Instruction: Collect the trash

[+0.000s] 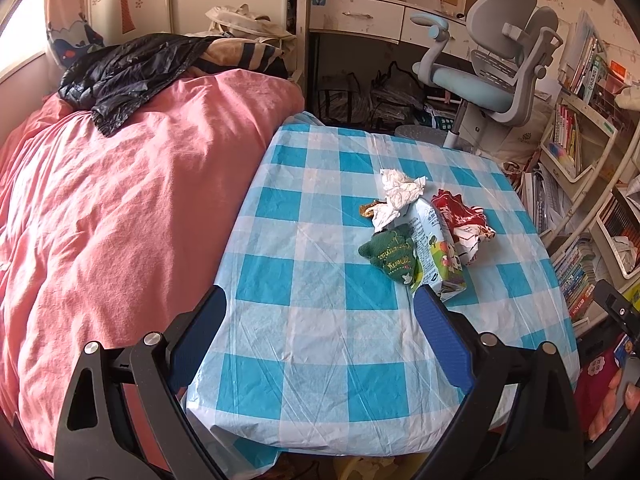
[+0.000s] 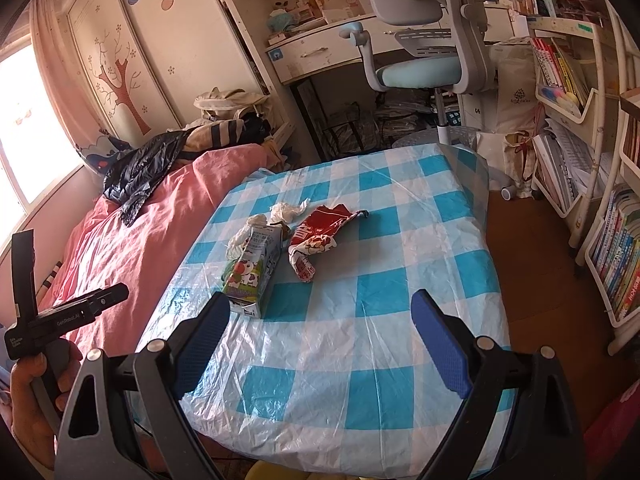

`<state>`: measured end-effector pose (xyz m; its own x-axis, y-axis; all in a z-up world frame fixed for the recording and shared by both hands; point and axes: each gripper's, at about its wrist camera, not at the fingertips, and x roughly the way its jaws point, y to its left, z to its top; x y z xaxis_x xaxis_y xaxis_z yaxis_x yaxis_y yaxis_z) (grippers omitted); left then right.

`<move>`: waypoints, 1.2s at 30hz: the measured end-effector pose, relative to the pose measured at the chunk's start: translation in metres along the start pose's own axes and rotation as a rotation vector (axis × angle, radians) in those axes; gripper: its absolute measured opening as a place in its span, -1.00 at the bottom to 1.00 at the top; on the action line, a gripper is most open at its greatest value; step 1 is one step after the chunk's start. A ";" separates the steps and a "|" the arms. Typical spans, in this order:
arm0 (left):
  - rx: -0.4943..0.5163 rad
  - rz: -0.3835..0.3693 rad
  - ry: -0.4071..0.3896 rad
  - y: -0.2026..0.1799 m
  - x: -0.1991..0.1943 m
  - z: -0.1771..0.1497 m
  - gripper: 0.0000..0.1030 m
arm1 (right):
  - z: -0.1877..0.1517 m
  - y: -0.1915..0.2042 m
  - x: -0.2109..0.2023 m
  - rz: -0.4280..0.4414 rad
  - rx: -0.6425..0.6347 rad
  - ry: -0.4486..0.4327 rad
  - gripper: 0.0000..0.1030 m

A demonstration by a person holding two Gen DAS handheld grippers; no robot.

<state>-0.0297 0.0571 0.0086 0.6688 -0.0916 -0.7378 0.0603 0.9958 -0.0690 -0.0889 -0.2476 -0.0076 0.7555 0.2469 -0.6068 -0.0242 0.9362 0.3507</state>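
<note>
Right now we're holding both hand-held grippers over the near edge of the worktop [image 1: 320, 380], which is wearing a blue-and-white checked plastic cover. Left hand-held gripper [image 1: 320, 312] is spread wide w/ nothing between its blue pads; right hand-held gripper [image 2: 320, 316] is likewise released and empty.

Trash is sitting in one cluster toward the middle of the worktop: crumpled white tissue [image 1: 400, 194], drink carton [image 1: 438, 252] lying on its side, and red snack wrapper [image 1: 464, 220] touching the carton's far side.

Left view is showing a green pouch w/ gold lettering [image 1: 390, 256] pressed against the carton's left side; in the right view that pouch is hiding behind the carton [image 2: 252, 268], so we're not seeing it there. Right view is giving us the wrapper [image 2: 316, 236] more fully, plus a hand [image 2: 24, 392] gripping the left tool's handle at lower left, and bare brown floor [image 2: 540, 264] to the right of the worktop.

Room: pink duvet on a bed [image 1: 120, 200] is running just beside the worktop's left edge, w/ a black jacket [image 1: 132, 72] lying on it. Grey-and-blue desk chair [image 1: 488, 76] is standing beyond the far edge, in front of a white desk [image 1: 360, 16]. Bookshelves [image 2: 568, 80] are lining the right wall.
</note>
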 end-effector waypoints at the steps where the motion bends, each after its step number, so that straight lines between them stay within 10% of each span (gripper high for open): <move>1: 0.002 0.000 0.001 0.000 0.000 -0.001 0.77 | 0.000 0.001 0.000 -0.003 -0.007 -0.001 0.77; 36: -0.058 -0.005 0.107 0.026 0.045 -0.004 0.77 | 0.002 0.037 0.035 0.110 -0.143 0.061 0.78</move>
<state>-0.0004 0.0783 -0.0291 0.5852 -0.0993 -0.8048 0.0185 0.9939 -0.1091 -0.0626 -0.2052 -0.0147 0.7022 0.3602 -0.6141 -0.2004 0.9277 0.3150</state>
